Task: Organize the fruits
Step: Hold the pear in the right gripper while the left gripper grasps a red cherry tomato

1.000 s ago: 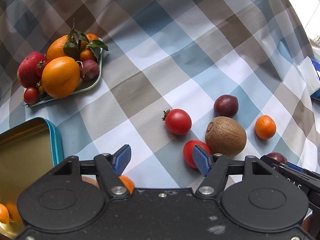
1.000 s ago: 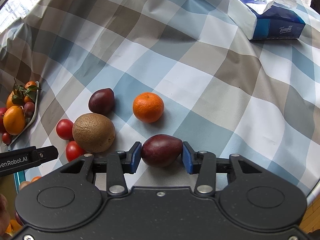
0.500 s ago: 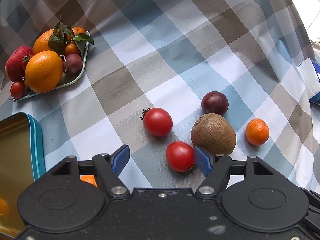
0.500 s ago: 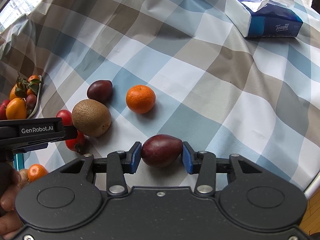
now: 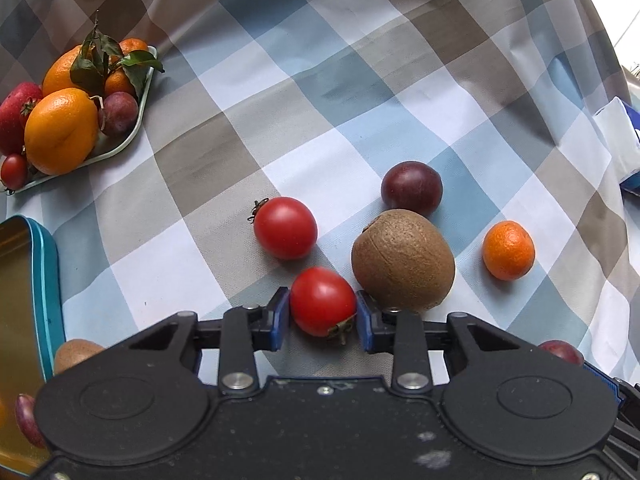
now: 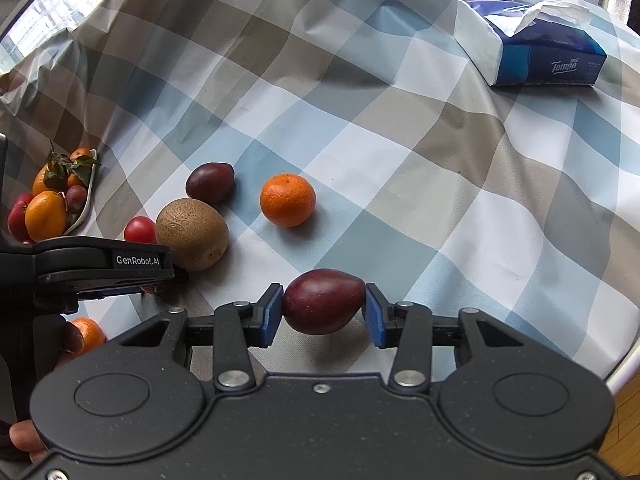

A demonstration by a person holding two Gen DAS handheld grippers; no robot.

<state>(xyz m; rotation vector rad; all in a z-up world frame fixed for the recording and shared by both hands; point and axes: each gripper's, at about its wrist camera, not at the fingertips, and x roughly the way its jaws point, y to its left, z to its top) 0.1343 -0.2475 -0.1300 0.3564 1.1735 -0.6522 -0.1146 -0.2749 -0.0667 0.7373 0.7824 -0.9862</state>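
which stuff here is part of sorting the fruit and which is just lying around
Part of the job:
- tomato in the left gripper, whose jaws have just closed on it
- dark red fruit in the right gripper
- second tomato, kiwi, plum, mandarin
- fruit tray
- teal tin

Lying about:
- tissue pack
- checked cloth

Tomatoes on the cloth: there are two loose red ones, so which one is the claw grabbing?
The nearer tomato, pinched in the left gripper with its stem facing the camera. The other tomato lies free, farther out on the tablecloth.
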